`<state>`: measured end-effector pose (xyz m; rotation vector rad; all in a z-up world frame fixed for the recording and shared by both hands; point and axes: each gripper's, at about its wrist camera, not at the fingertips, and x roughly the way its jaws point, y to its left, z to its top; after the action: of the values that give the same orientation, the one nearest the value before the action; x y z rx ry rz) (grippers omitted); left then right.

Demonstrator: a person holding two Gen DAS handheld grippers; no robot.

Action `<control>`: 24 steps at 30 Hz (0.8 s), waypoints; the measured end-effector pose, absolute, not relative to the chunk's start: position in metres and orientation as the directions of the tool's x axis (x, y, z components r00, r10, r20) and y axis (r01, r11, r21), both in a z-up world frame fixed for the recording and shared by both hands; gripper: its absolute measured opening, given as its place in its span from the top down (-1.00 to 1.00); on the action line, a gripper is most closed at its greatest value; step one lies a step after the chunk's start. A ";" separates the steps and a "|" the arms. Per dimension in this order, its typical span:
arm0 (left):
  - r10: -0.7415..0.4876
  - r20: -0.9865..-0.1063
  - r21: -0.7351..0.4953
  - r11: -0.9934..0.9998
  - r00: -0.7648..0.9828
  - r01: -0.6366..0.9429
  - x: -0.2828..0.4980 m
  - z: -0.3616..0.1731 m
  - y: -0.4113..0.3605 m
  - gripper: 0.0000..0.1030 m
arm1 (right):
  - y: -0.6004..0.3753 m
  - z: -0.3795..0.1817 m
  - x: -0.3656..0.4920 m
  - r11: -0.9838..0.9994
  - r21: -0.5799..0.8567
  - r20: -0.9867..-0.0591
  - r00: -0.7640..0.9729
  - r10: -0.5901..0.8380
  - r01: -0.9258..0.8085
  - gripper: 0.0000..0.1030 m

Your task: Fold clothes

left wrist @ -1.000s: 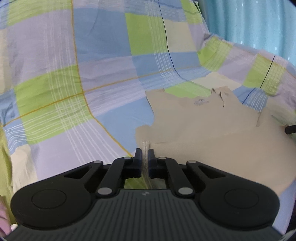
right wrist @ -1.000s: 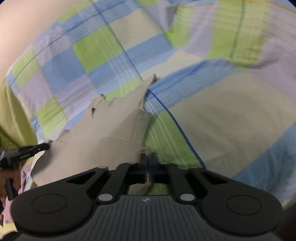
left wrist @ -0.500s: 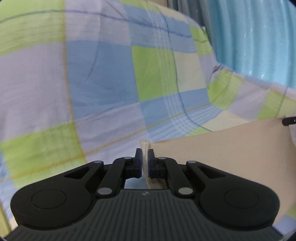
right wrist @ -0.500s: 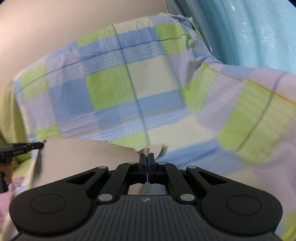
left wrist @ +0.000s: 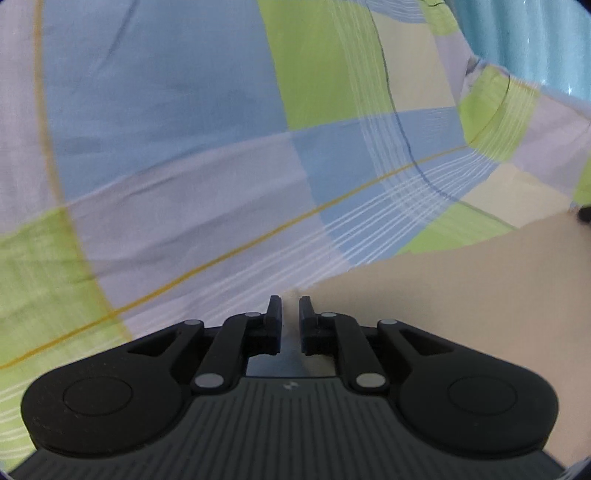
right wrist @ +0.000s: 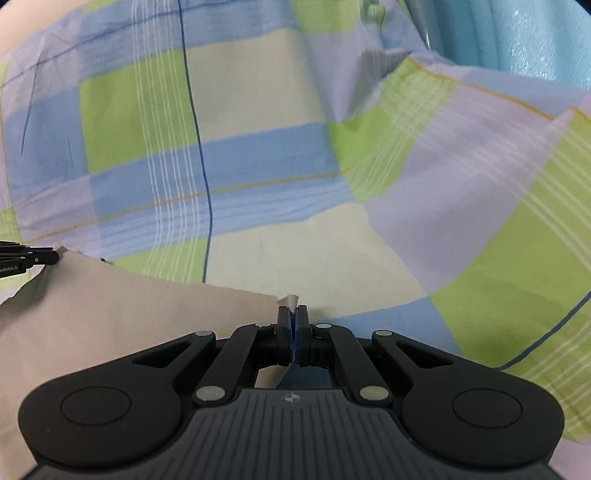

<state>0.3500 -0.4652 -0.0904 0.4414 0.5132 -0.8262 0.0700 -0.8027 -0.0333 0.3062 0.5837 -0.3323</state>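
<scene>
A beige garment [left wrist: 461,295] lies stretched over a checked bedsheet [left wrist: 184,110]. My left gripper [left wrist: 291,314] has one corner of the garment between its pads and its jaws are opening, with a narrow gap showing. In the right wrist view the same garment [right wrist: 129,314] runs left from my right gripper [right wrist: 292,317], which is shut on the other corner, a small tip of cloth poking out above the pads. The left gripper's fingertips [right wrist: 37,256] show at the far left of that view, at the cloth's far corner. The garment's top edge is taut between both grippers.
The blue, green and lavender checked sheet [right wrist: 258,92] covers the bed and rises in folds at the back right. A teal curtain [right wrist: 517,29] hangs behind the bed, and the curtain [left wrist: 535,37] also fills the left wrist view's top right corner.
Both grippers carried the garment's edge forward across the bed, covering the collar end that showed before. The gap between the left jaws has widened slightly.
</scene>
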 end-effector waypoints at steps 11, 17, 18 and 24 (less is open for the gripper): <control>-0.606 -0.515 0.569 0.287 0.606 0.771 0.209 -0.064 -0.349 0.44 | -0.664 0.032 -0.024 0.976 -0.141 -0.573 0.791 -0.215 0.163 0.53; -0.659 -0.484 0.773 -0.013 0.576 0.634 0.142 -0.105 -0.345 0.25 | -0.566 0.019 -0.053 0.877 -0.460 -0.636 0.741 -0.215 -0.140 0.35; -0.663 -0.477 0.798 -0.050 0.578 0.601 0.137 -0.113 -0.349 0.24 | -0.555 0.012 -0.054 0.837 -0.516 -0.639 0.732 -0.236 -0.181 0.35; -0.663 -0.438 0.876 -0.163 0.606 0.454 0.137 -0.147 -0.366 0.44 | -0.526 -0.027 -0.047 0.629 -0.703 -0.627 0.708 -0.326 -0.332 0.31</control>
<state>0.1369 -0.3663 -0.1474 1.4271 -0.1905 -0.9933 -0.0474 -0.5257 -0.0274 -0.9180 0.8149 0.0038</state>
